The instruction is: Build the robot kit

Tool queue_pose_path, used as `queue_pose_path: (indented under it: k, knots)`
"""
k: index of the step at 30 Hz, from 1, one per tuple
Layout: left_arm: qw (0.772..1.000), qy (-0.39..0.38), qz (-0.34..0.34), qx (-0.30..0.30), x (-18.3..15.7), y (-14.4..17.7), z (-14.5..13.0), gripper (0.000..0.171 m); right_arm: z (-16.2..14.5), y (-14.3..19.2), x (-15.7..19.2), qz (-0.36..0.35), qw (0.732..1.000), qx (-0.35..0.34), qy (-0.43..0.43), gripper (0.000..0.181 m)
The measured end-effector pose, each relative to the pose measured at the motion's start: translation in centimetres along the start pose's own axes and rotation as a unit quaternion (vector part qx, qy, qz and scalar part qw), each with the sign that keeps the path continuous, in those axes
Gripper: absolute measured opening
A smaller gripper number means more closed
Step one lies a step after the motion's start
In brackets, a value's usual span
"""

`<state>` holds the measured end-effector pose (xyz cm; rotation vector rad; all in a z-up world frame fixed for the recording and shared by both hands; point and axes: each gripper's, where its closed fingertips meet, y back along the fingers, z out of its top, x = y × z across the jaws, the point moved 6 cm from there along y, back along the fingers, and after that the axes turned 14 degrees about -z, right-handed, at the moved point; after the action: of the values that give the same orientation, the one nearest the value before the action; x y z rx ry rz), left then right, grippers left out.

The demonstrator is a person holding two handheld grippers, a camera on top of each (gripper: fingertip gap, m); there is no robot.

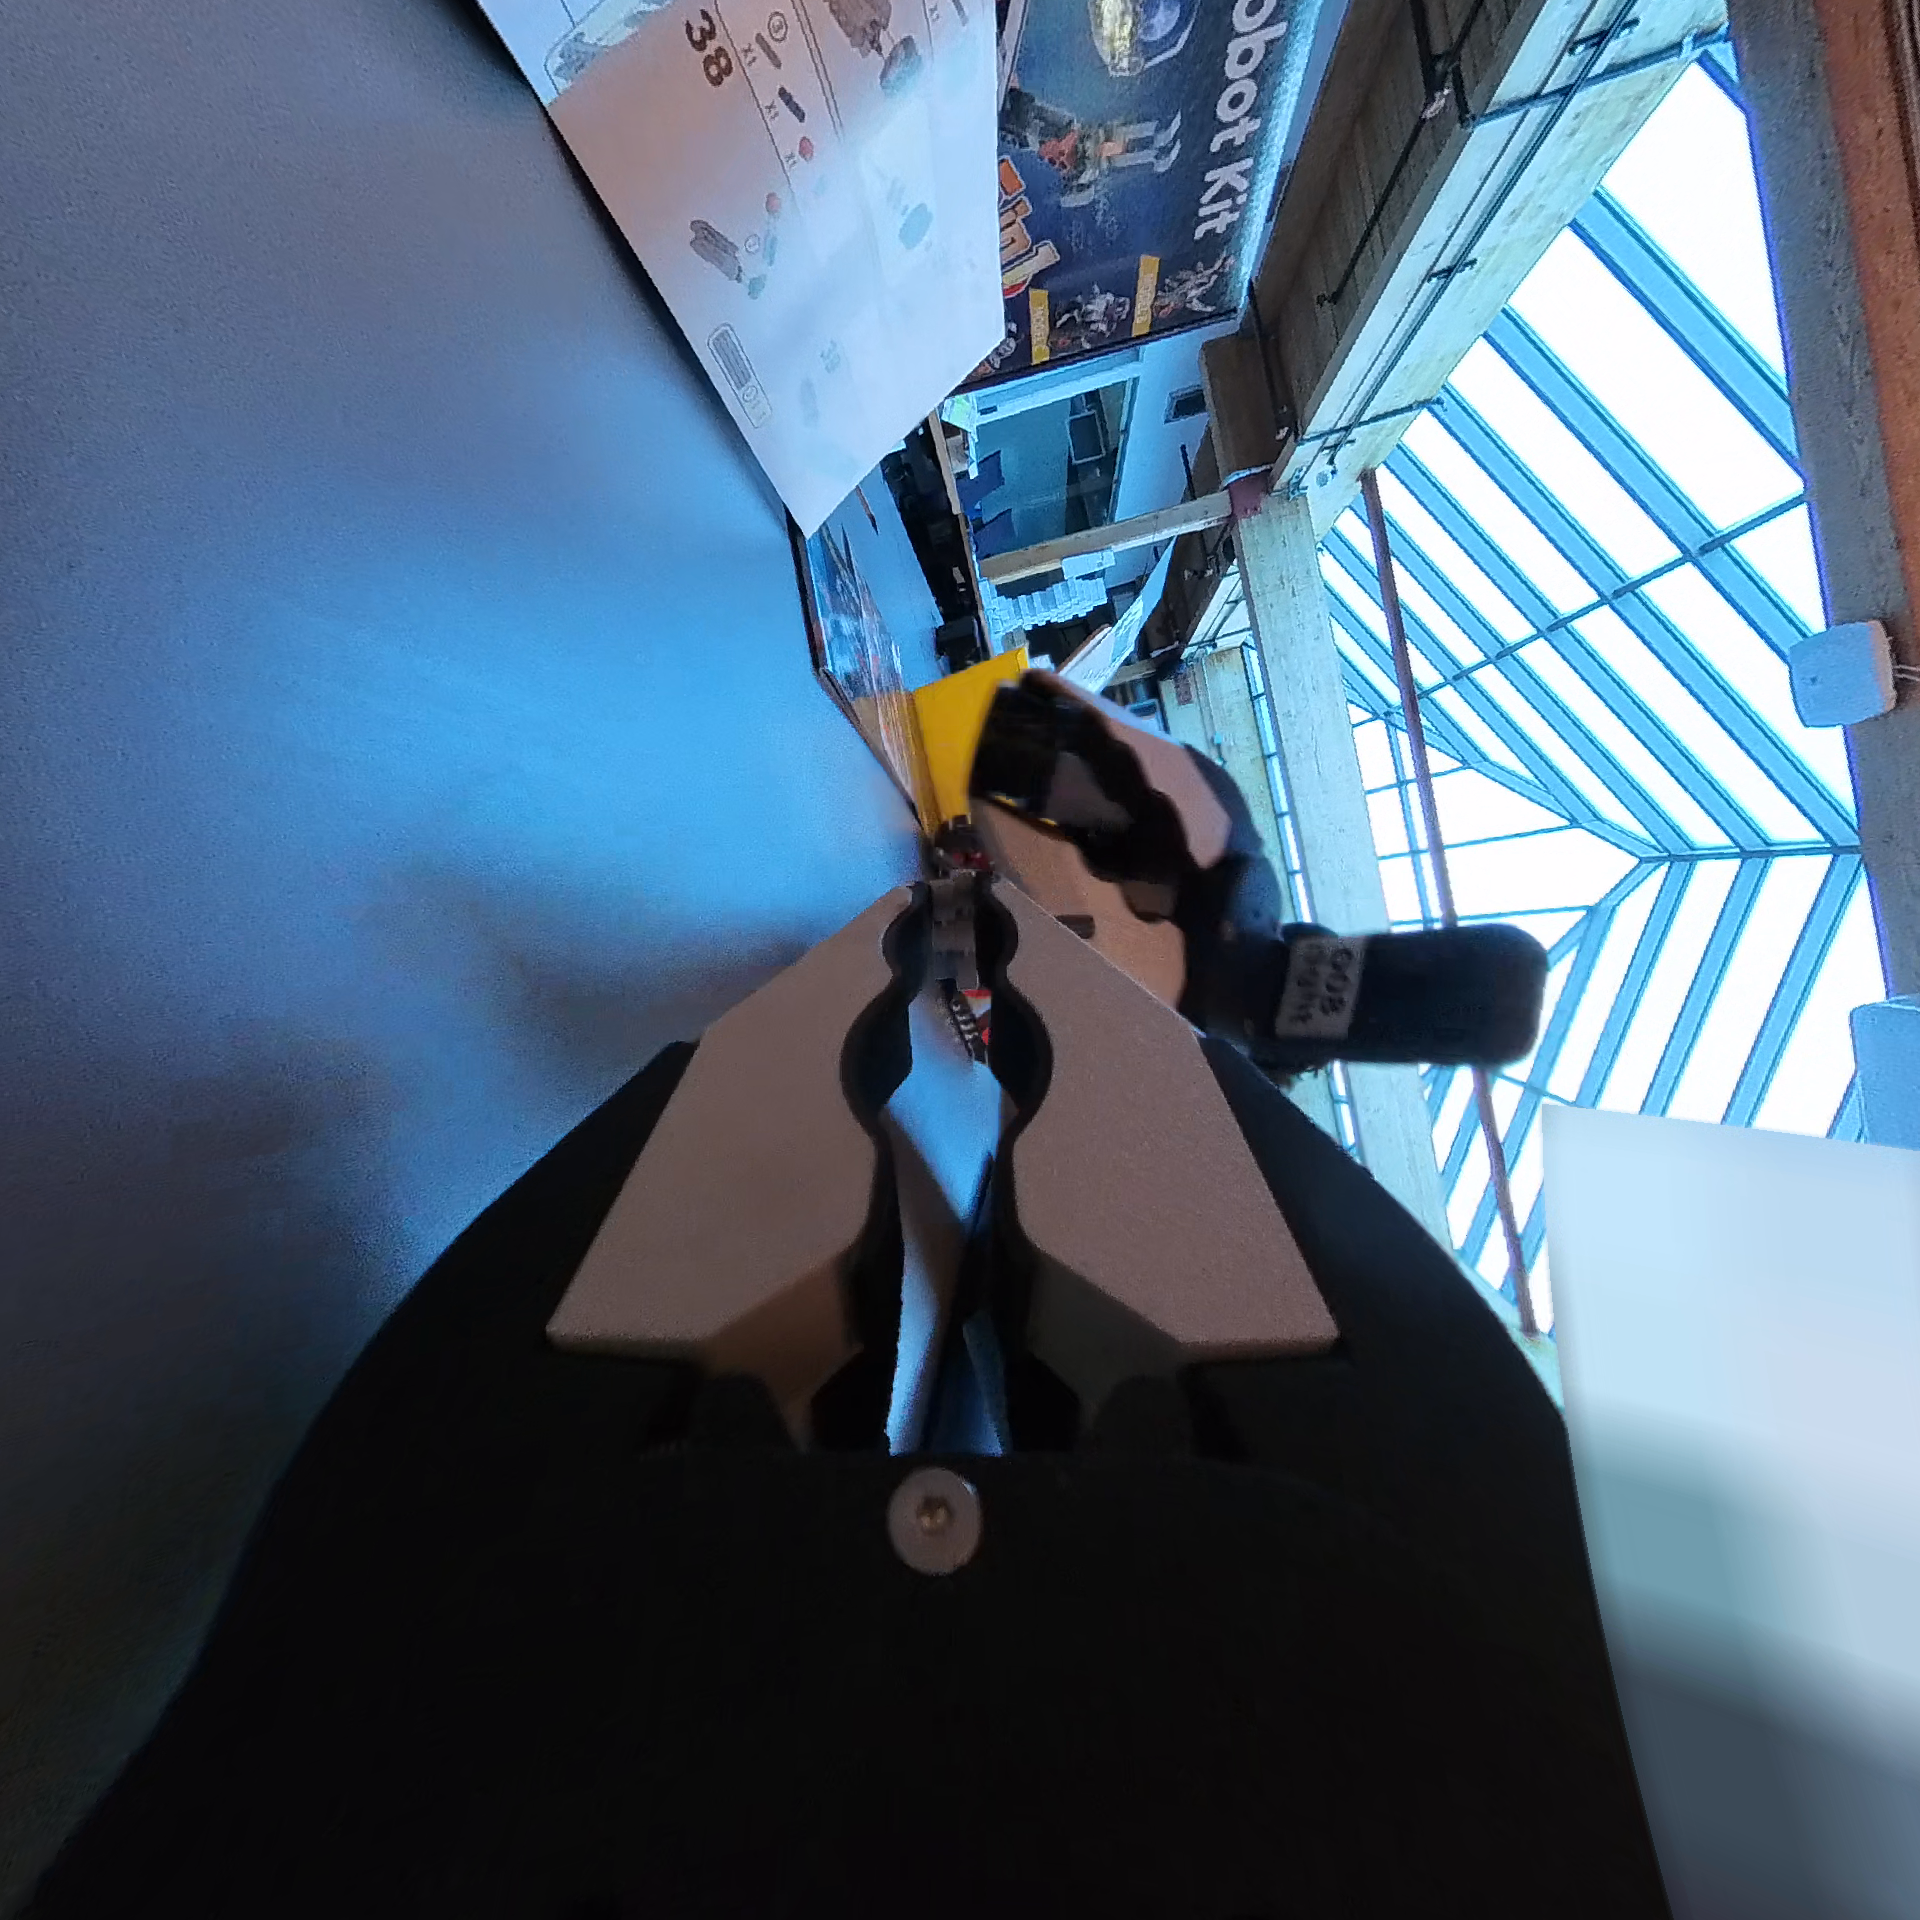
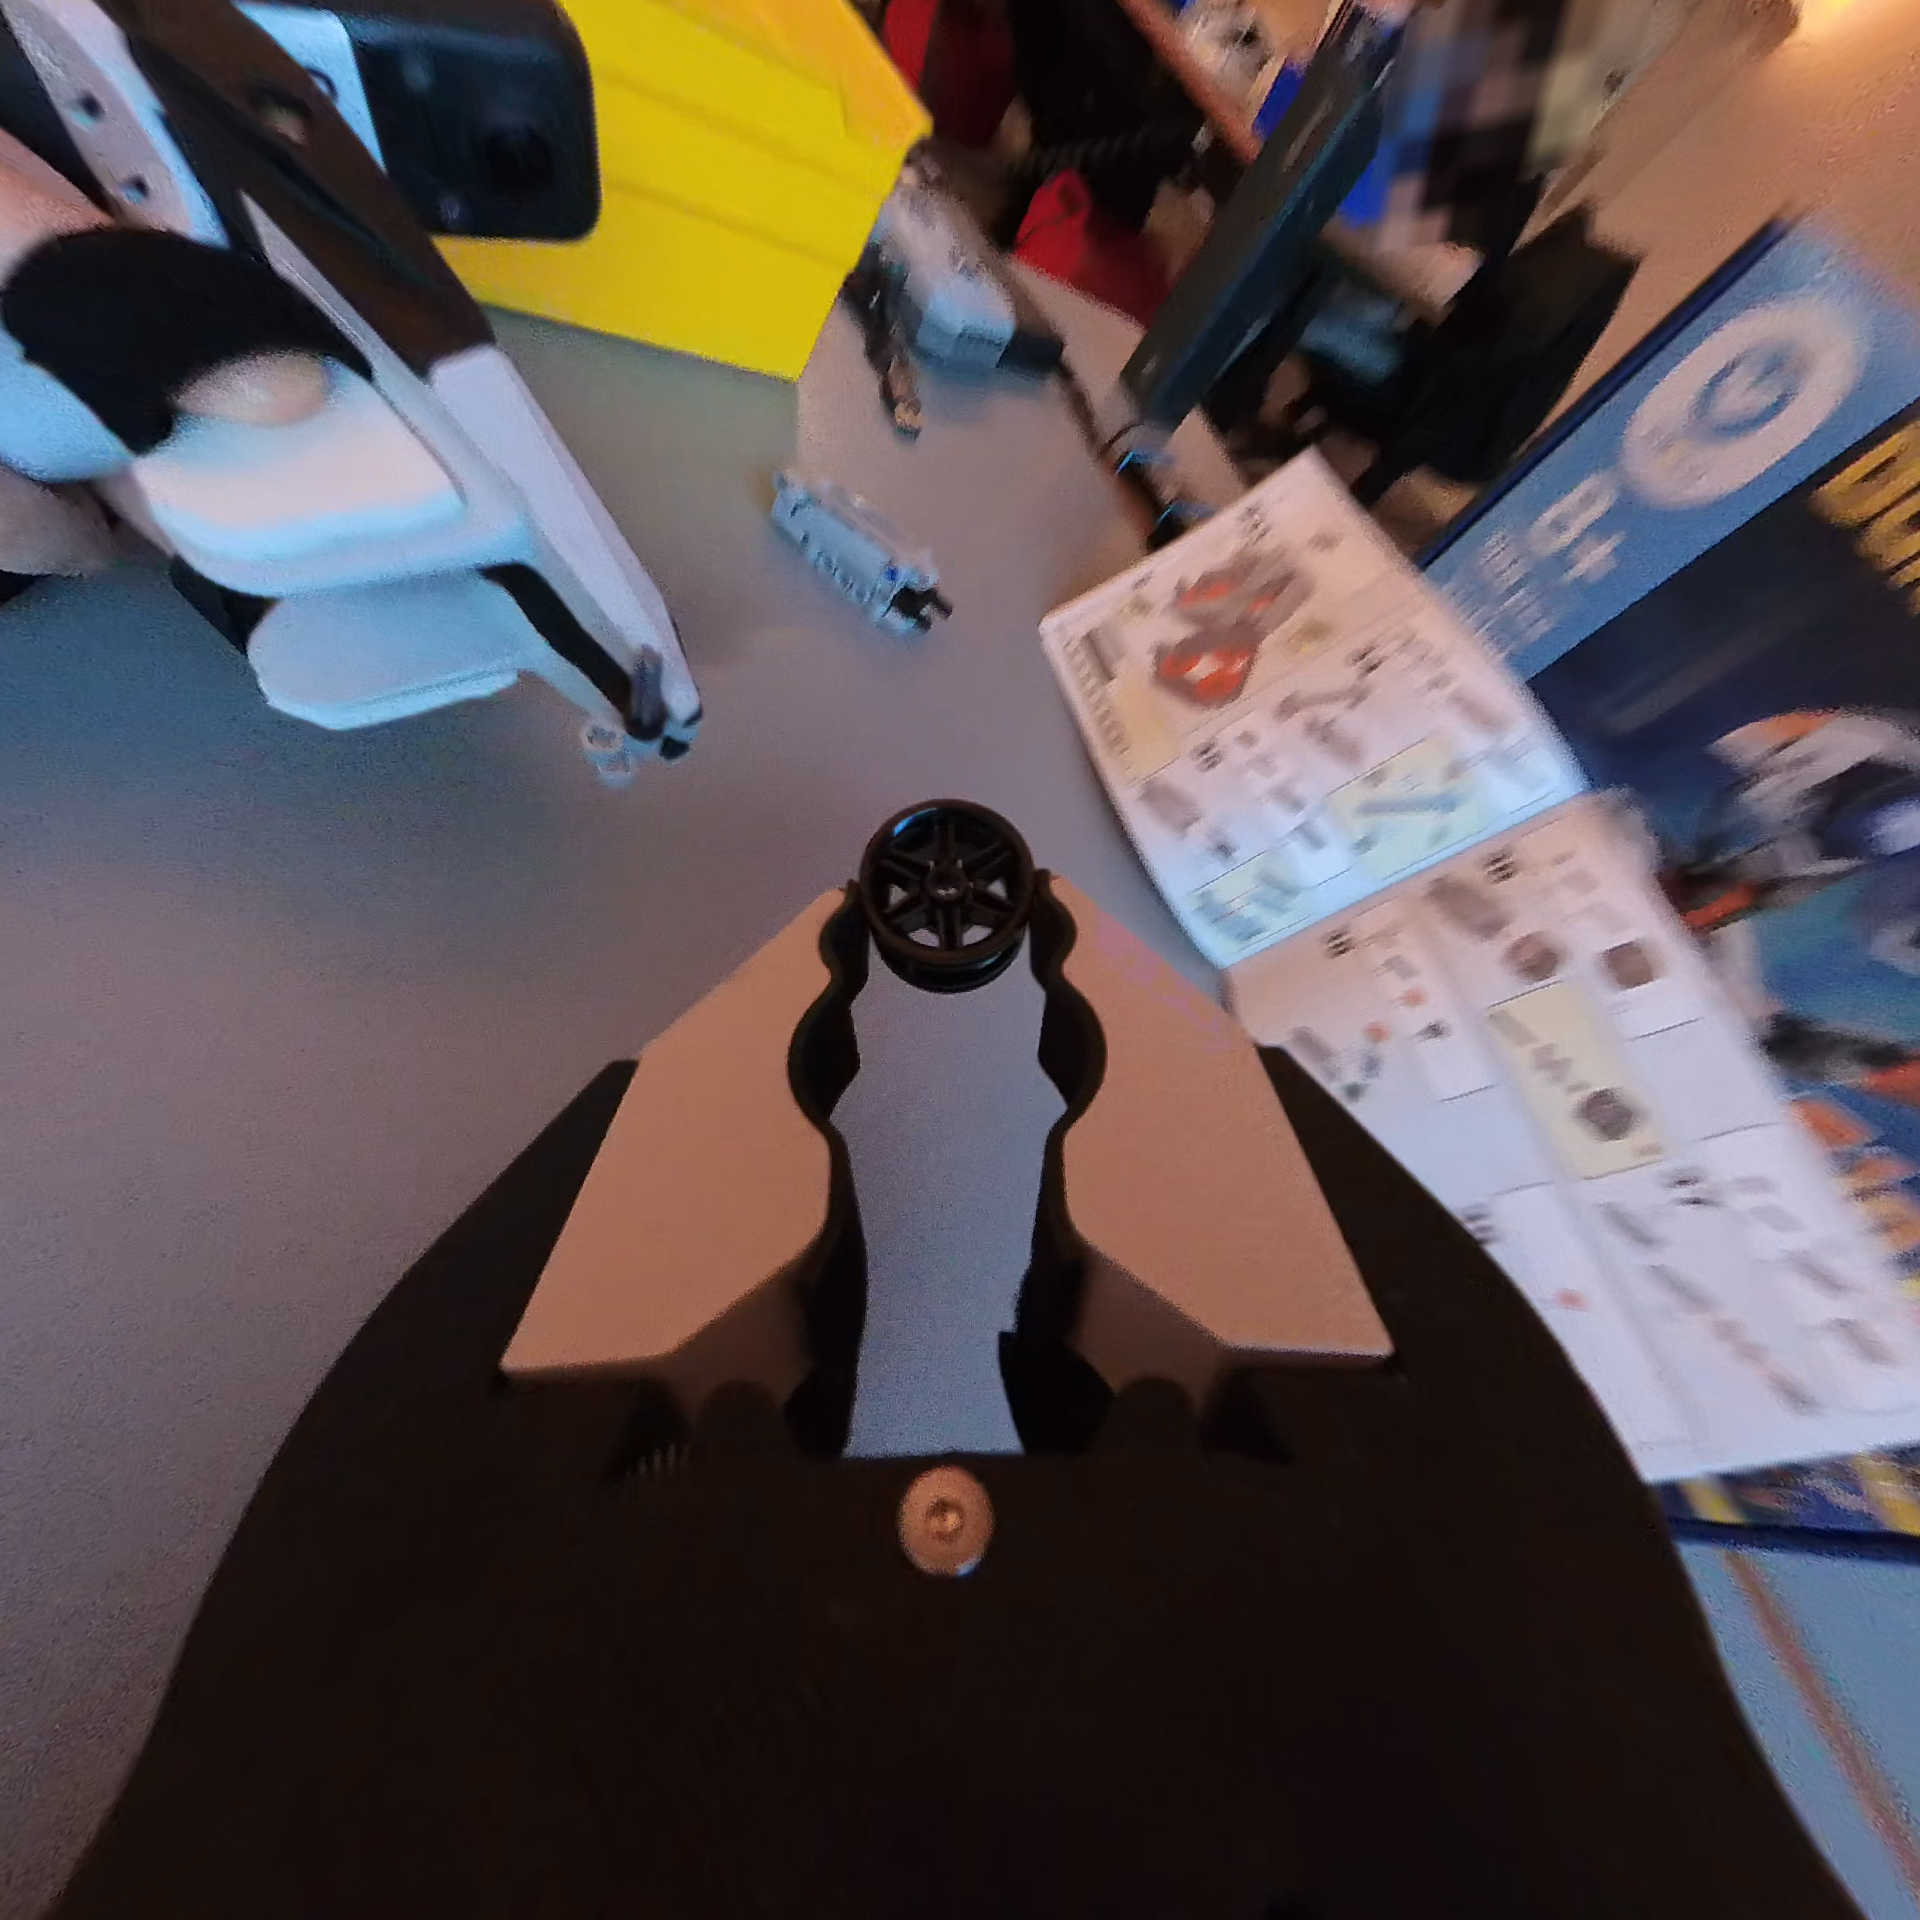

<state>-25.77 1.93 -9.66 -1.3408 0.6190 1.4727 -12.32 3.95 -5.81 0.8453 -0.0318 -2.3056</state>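
Observation:
My right gripper (image 2: pixel 945 906) is shut on a small black spoked wheel rim (image 2: pixel 945 883) and holds it above the grey table (image 2: pixel 312 1039). My left gripper (image 1: pixel 954 914) is shut on a small grey brick piece (image 1: pixel 951 935). It also shows in the right wrist view (image 2: pixel 652 717) at the upper left, its tips low over the table, a short way left of and beyond the wheel. A black-gloved hand (image 1: pixel 1403 997) holds the right gripper just beyond my left fingertips. A grey brick assembly (image 2: pixel 857 556) lies on the table farther back.
A yellow bin (image 2: pixel 707 187) stands at the back of the table. An open instruction booklet (image 2: pixel 1403 935) lies to the right, partly on a blue box (image 2: pixel 1714 623). Another grey block (image 2: pixel 935 291) with cables sits beside the bin. The table edge runs behind the booklet. The gap from one gripper's tips to the other's is roughly 6 cm. It is some 15 cm from my left tips to the grey brick assembly (image 2: pixel 857 556).

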Motion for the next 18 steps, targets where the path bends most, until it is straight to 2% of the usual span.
queue_pose_path:
  k: [5, 9, 14, 18]
  knots:
    - [1.000, 0.021, -0.021, 0.006, -0.2, -0.3, -0.4, 0.005, 2.3, 3.0, 0.1, -0.061, 0.991, -0.063, 0.099, 0.030]
    - [0.999, 0.023, -0.030, 0.010, -0.4, -0.4, -0.5, 0.005, 3.4, 4.3, 0.2, -0.083, 0.986, -0.089, 0.116, 0.030]
    - [0.999, 0.029, -0.036, 0.004, -0.4, -0.2, -0.4, 0.005, 3.7, 4.4, -0.4, -0.042, 0.994, -0.097, 0.000, 0.030]
    - [0.998, 0.038, -0.044, -0.002, -0.5, -0.2, -0.2, 0.005, 3.0, 4.0, -1.5, 0.006, 0.988, -0.094, -0.122, 0.030]
